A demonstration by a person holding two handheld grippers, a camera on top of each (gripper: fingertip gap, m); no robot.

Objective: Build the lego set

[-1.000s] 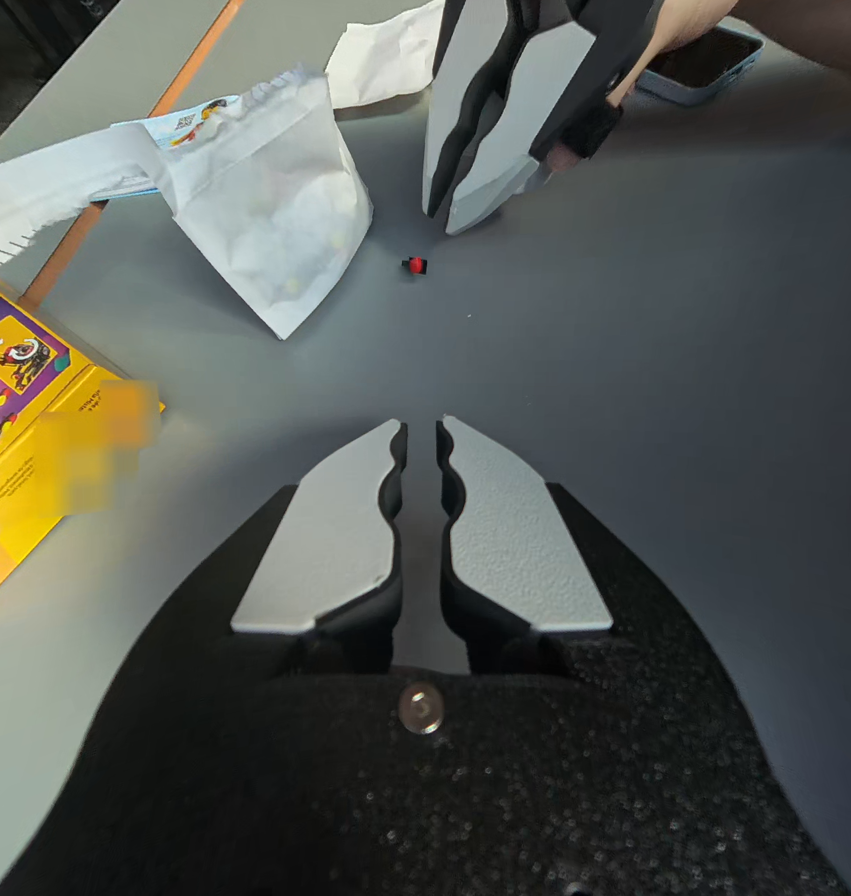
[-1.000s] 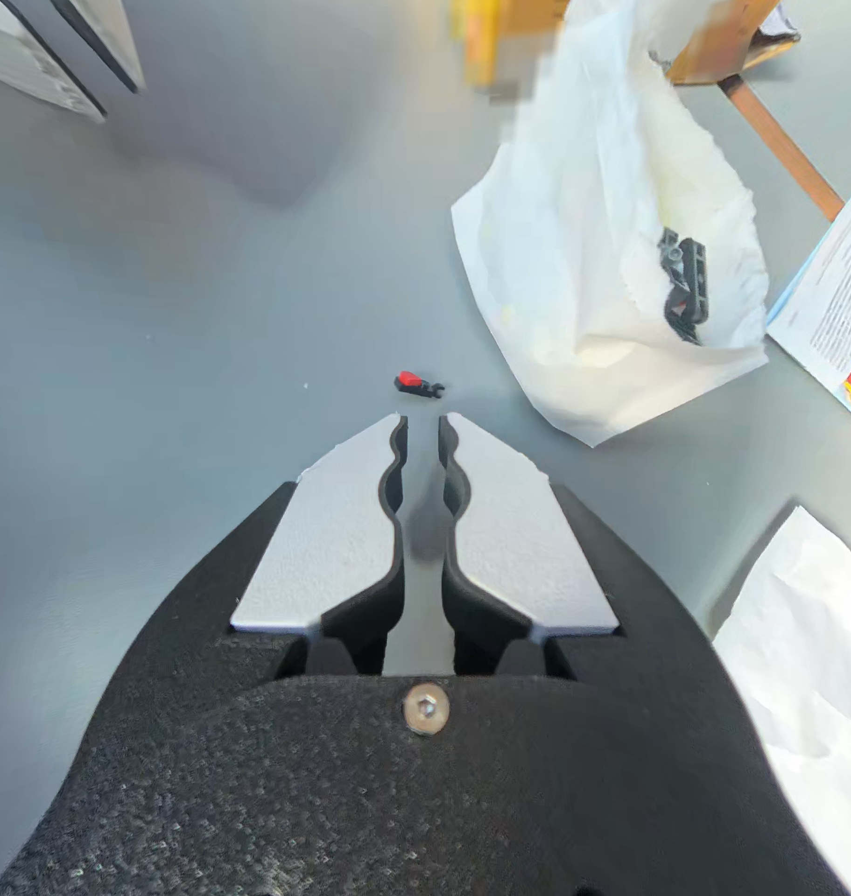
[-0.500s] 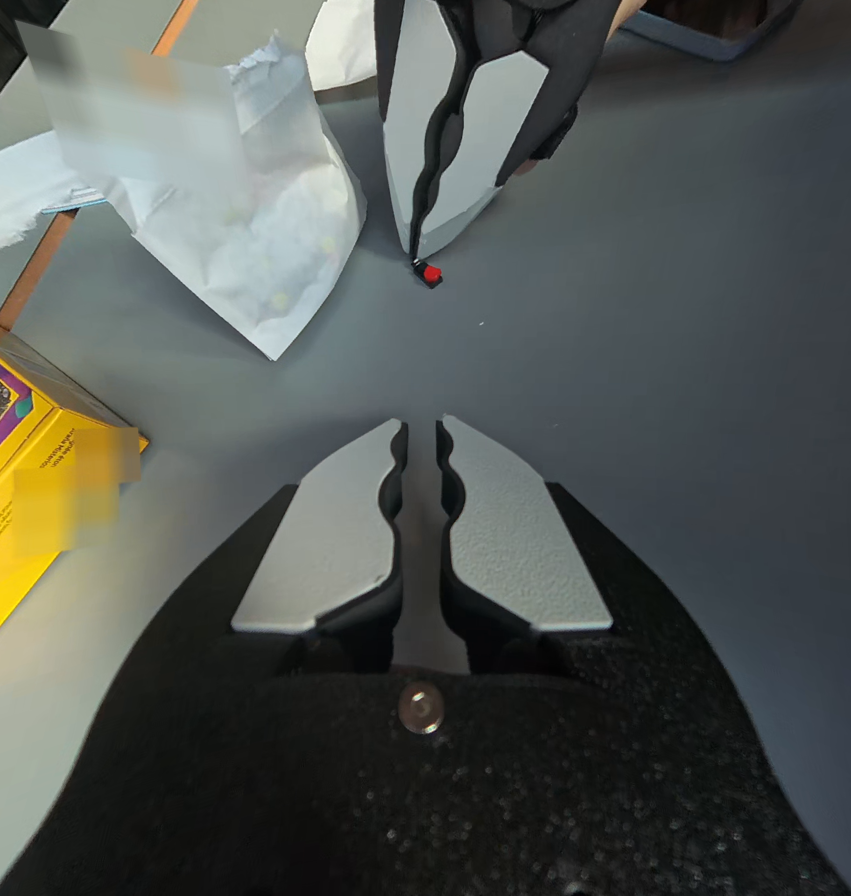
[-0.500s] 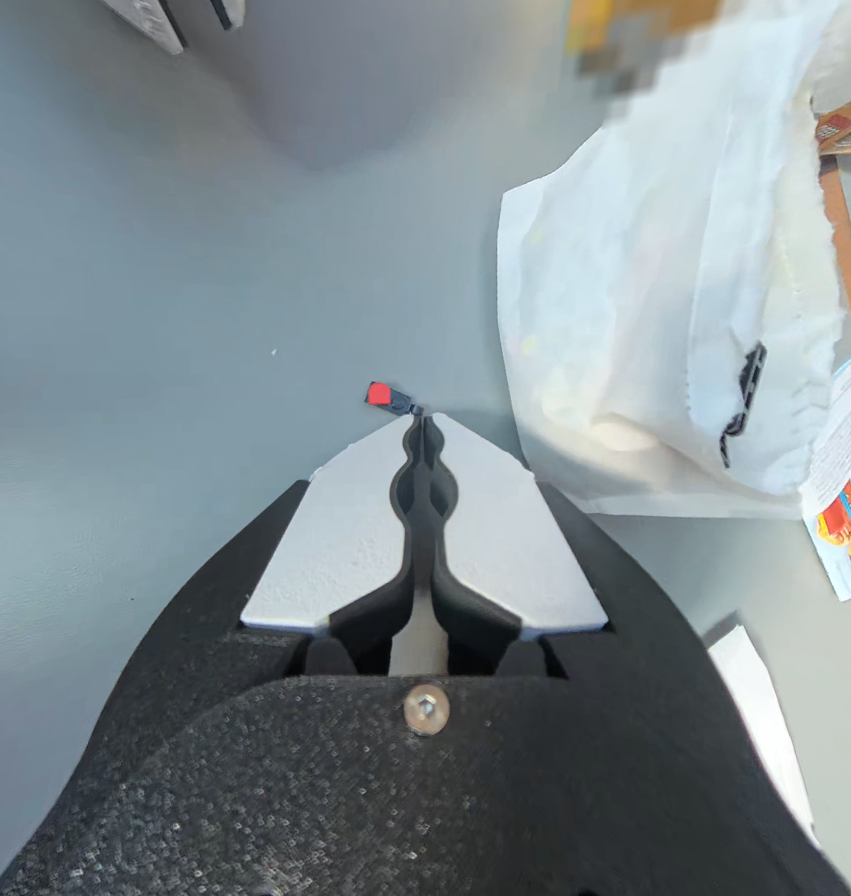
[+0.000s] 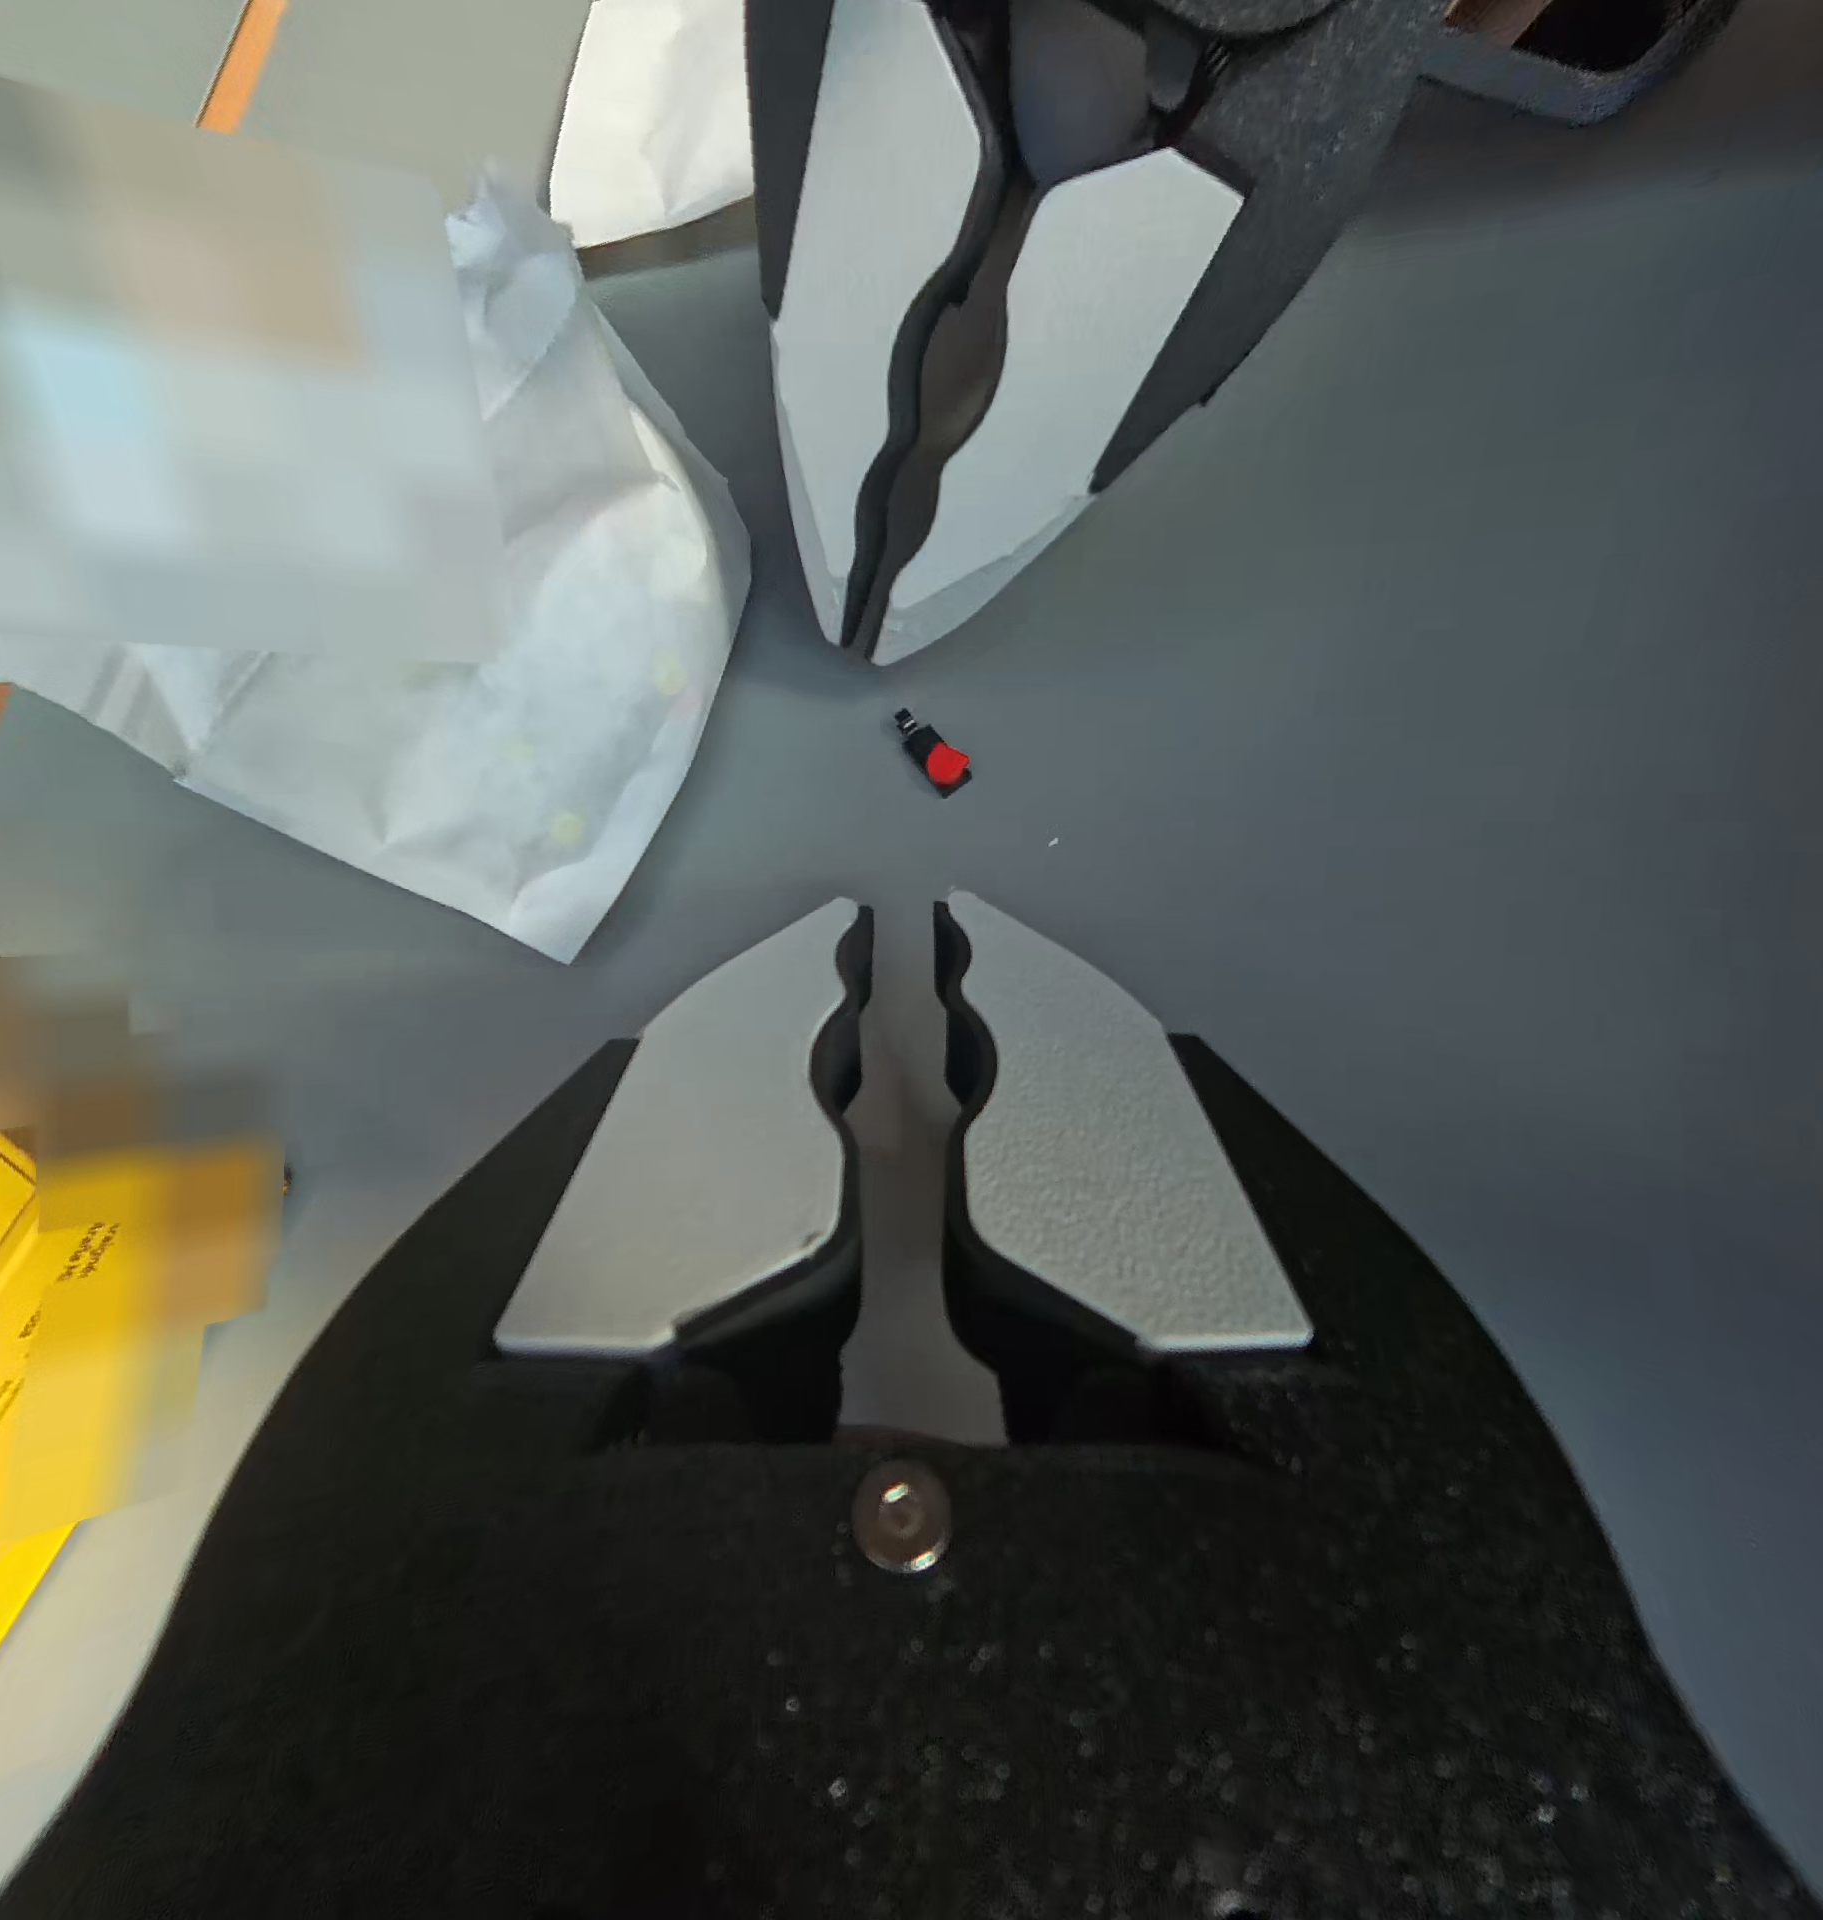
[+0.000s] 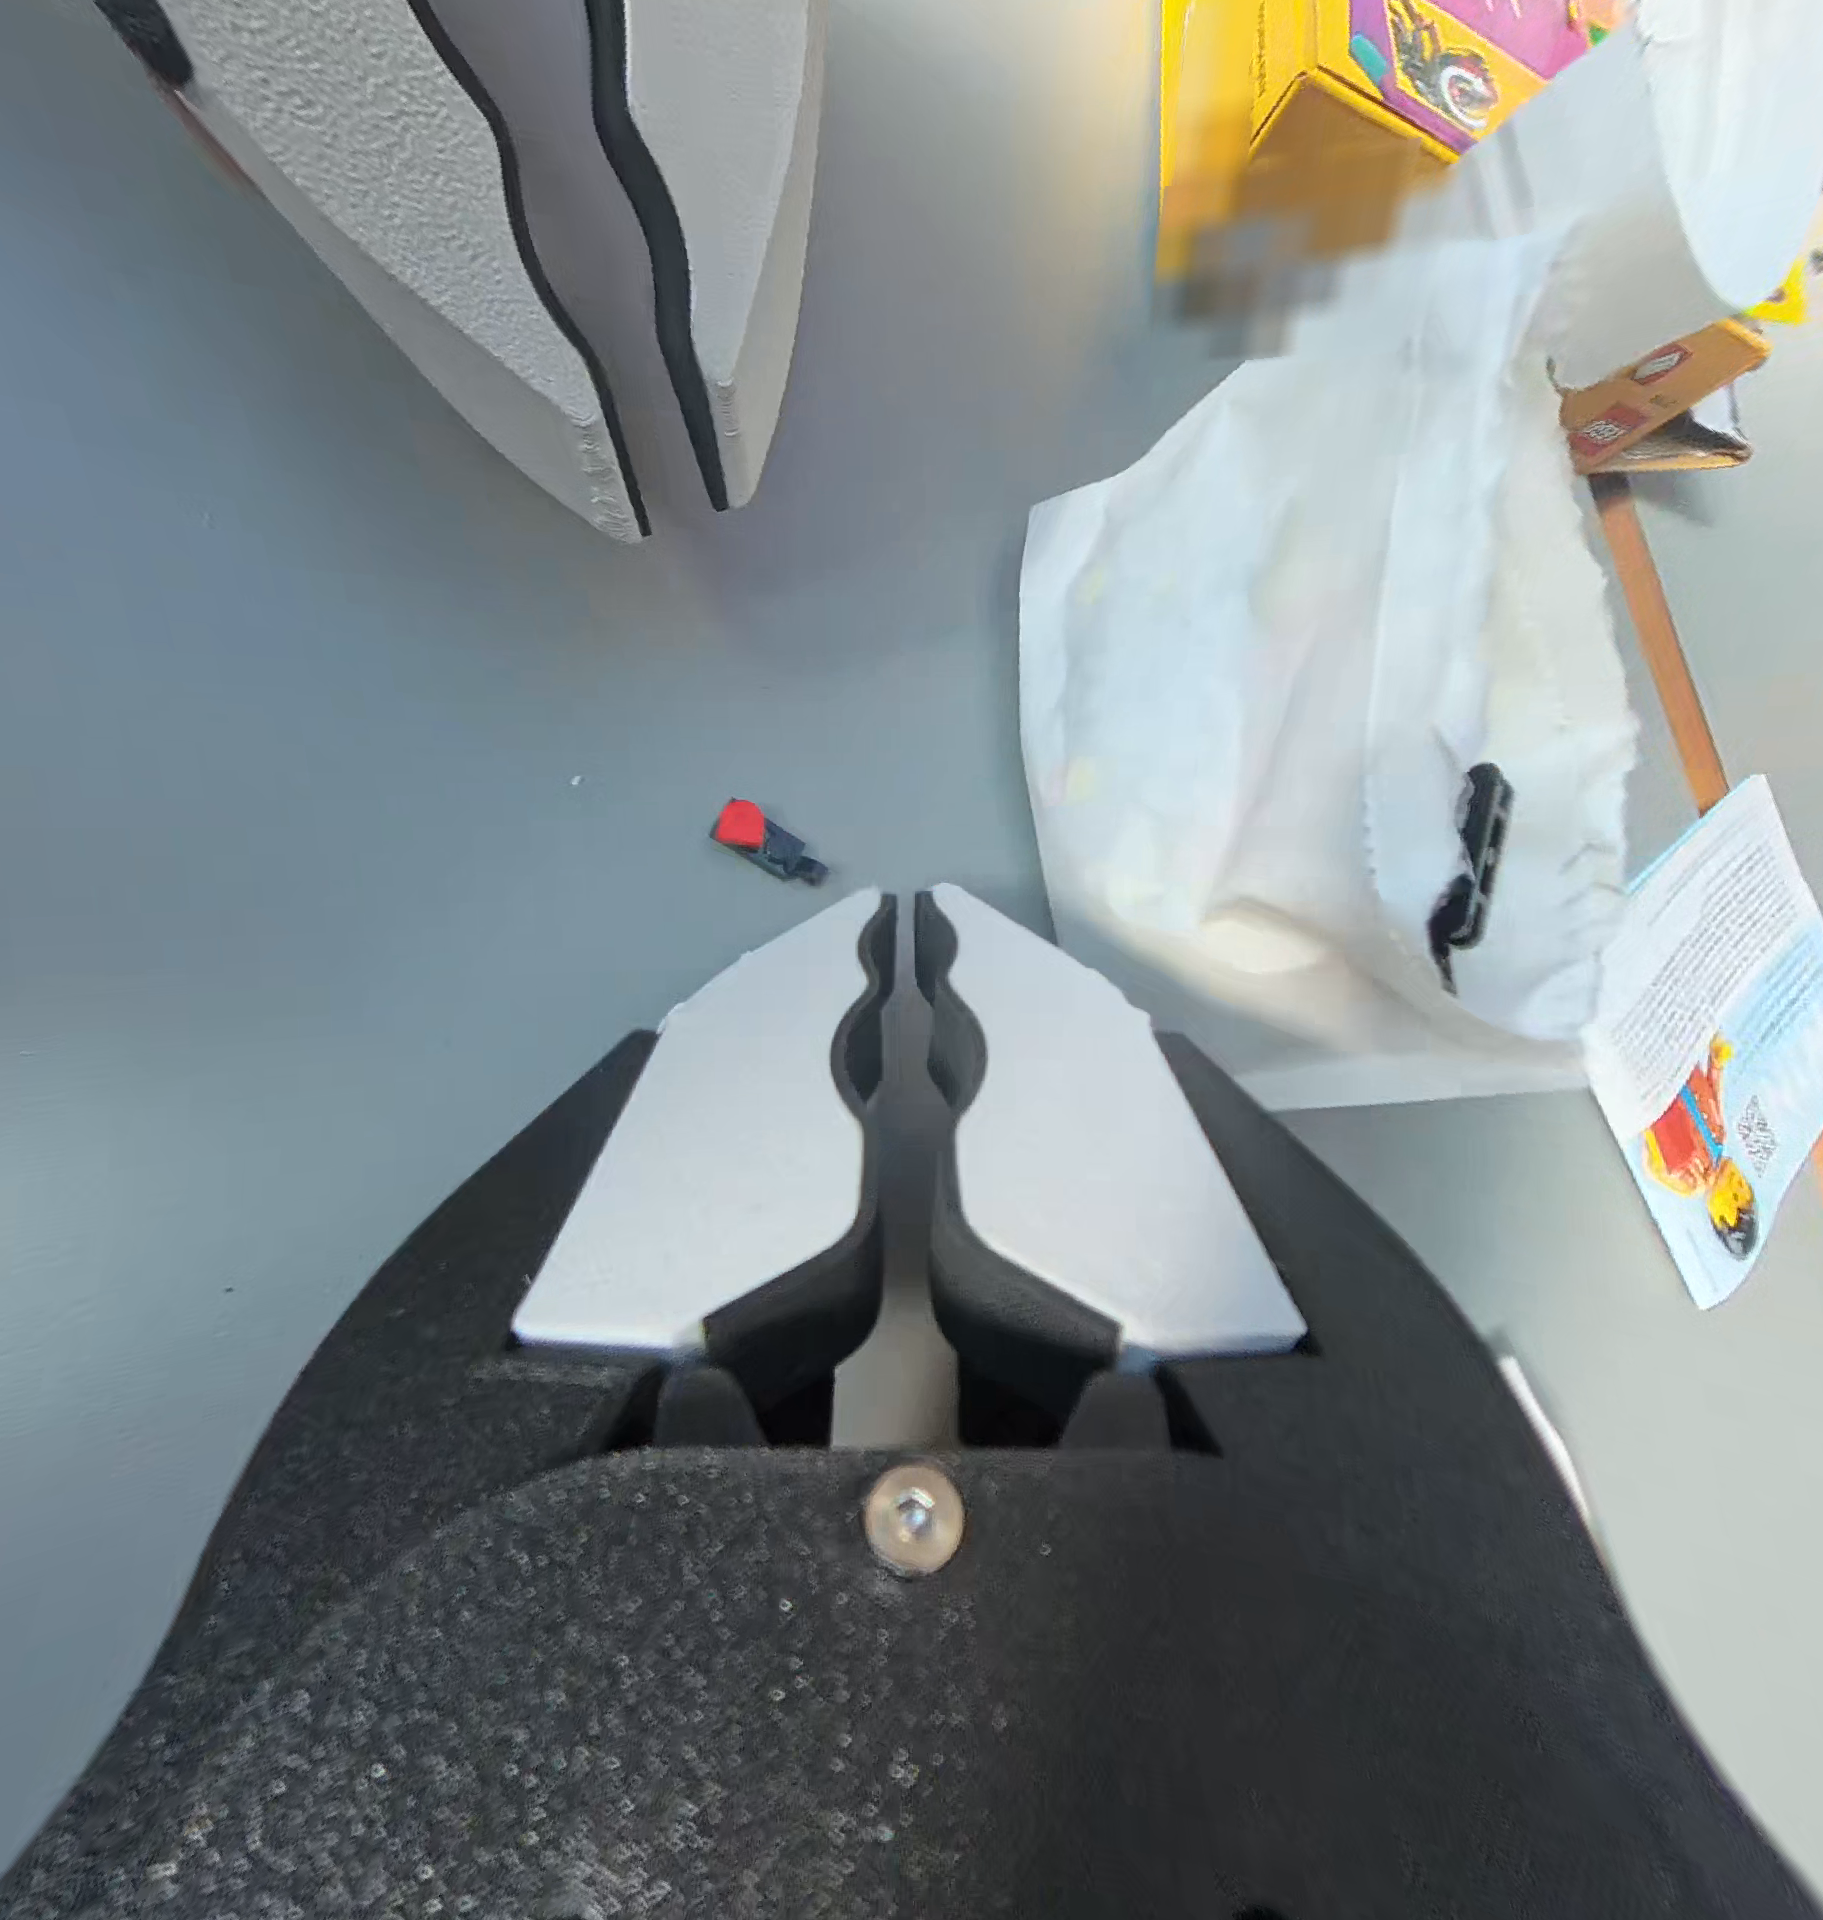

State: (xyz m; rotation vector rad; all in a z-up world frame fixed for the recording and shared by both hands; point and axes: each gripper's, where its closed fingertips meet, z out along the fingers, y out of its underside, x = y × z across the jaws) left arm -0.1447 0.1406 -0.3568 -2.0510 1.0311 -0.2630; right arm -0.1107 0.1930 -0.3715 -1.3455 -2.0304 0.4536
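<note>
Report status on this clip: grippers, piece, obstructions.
Left hand-held gripper slightly open, empty. Right hand-held gripper nearly shut, empty. Red-and-black lego piece loose on table between them. White paper bag beside, not blocking.

The right gripper (image 6: 905,896) now stands slightly parted, off the red-and-black piece (image 6: 767,840). The left gripper (image 5: 902,906) sits nearer it than before.
</note>
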